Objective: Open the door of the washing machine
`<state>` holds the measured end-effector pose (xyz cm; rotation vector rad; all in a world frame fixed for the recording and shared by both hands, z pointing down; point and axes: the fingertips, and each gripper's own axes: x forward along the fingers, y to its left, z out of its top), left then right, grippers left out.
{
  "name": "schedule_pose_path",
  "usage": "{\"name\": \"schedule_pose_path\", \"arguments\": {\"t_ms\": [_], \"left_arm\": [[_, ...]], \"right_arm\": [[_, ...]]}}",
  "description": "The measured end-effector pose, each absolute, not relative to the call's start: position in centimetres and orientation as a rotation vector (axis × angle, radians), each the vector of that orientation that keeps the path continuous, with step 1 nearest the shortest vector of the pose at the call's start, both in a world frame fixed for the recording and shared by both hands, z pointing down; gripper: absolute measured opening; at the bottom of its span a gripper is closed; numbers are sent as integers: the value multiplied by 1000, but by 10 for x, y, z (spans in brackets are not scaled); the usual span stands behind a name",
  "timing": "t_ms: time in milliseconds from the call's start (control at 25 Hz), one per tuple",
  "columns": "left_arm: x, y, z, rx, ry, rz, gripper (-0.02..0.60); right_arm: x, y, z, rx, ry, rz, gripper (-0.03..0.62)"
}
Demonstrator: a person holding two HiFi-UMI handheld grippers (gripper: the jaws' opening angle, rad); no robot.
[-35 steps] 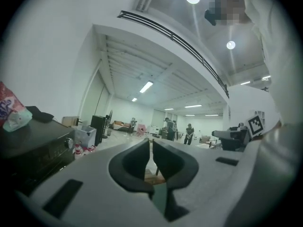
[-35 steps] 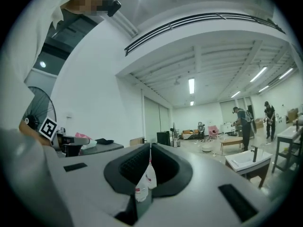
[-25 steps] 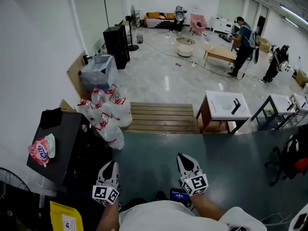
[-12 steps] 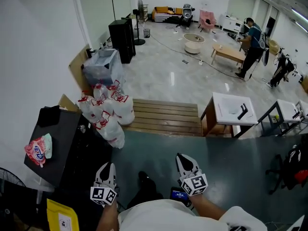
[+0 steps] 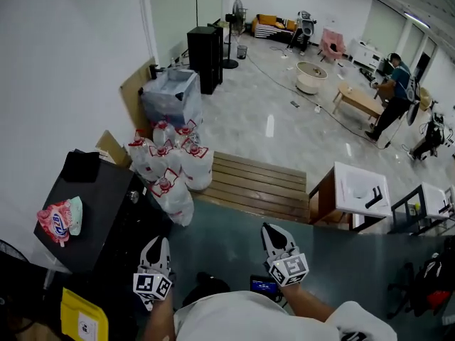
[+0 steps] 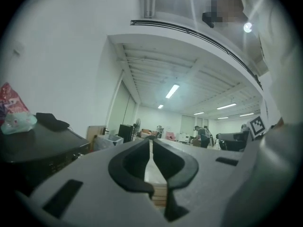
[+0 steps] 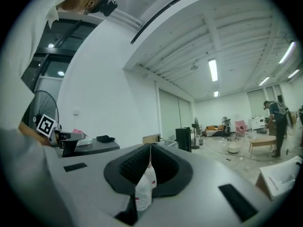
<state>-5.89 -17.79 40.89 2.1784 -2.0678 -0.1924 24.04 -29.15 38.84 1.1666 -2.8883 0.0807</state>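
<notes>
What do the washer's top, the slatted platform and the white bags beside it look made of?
The washing machine top: dark, smooth, faintly glossy; painted metal or plastic, can't tell which. The slatted platform: wood, matte brown parallel planks. The white bags: likely thin plastic film, crinkled and shiny, with red print.

Left gripper, jaws together, beside washing machine

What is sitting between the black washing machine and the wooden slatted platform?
A heap of white bags with red print fills that stretch, as the head view shows.
</notes>
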Motion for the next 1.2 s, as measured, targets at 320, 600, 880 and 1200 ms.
{"name": "schedule_pose_path", "arguments": {"t_ms": [320, 600, 880, 1200], "left_arm": [[-174, -172, 402, 1942, -2321, -235, 28], [-257, -119, 414, 1688, -2543, -232, 28], [-295, 6, 467, 1186, -2724, -220, 28], [-311, 94, 532, 845, -2757, -180, 29]], "right_arm": [[92, -346, 367, 804, -3014, 31, 35], [-35, -349, 375, 472, -3083, -37, 35], [-139, -315, 421, 36, -3016, -6, 35], [-233, -264, 486, -344, -2904, 16, 34]]}}
